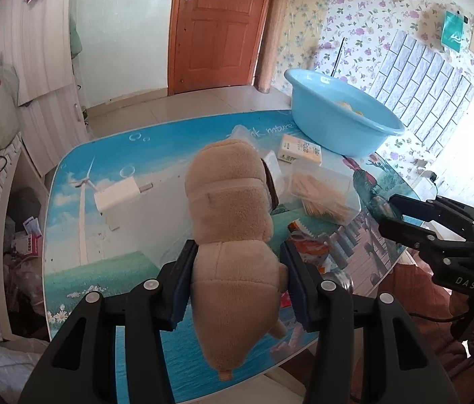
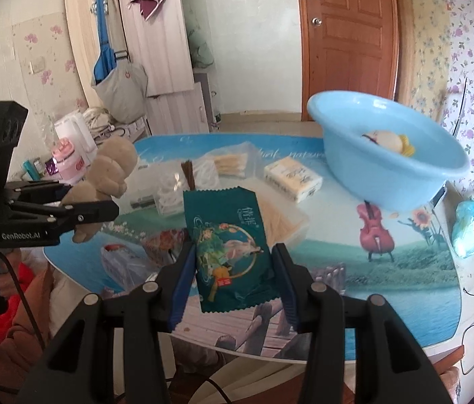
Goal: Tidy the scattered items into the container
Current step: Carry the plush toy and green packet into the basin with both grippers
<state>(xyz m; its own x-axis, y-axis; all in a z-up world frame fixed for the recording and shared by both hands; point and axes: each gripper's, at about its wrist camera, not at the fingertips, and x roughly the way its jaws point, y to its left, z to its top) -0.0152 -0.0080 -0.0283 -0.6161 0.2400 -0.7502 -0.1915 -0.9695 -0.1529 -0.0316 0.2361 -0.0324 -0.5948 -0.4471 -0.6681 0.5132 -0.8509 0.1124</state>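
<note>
Basin (image 2: 385, 155) sits upper right of frame, ahead of both loads. Right hand-held gripper (image 2: 233, 262) clamps packet (image 2: 230, 249), nearer; left hand-held gripper (image 1: 237, 282) clamps plush (image 1: 230, 222), long axis pointing forward.

Left gripper (image 1: 238, 271) and right gripper (image 2: 233, 271) fingers each clamp something above table height.

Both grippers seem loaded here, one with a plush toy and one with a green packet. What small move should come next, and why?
Probably carry the right gripper forward and right until the green packet is over the blue basin. The packet is already clamped and off the table, the basin is nearer that side, and the left gripper holds the plush toy farther away.
</note>
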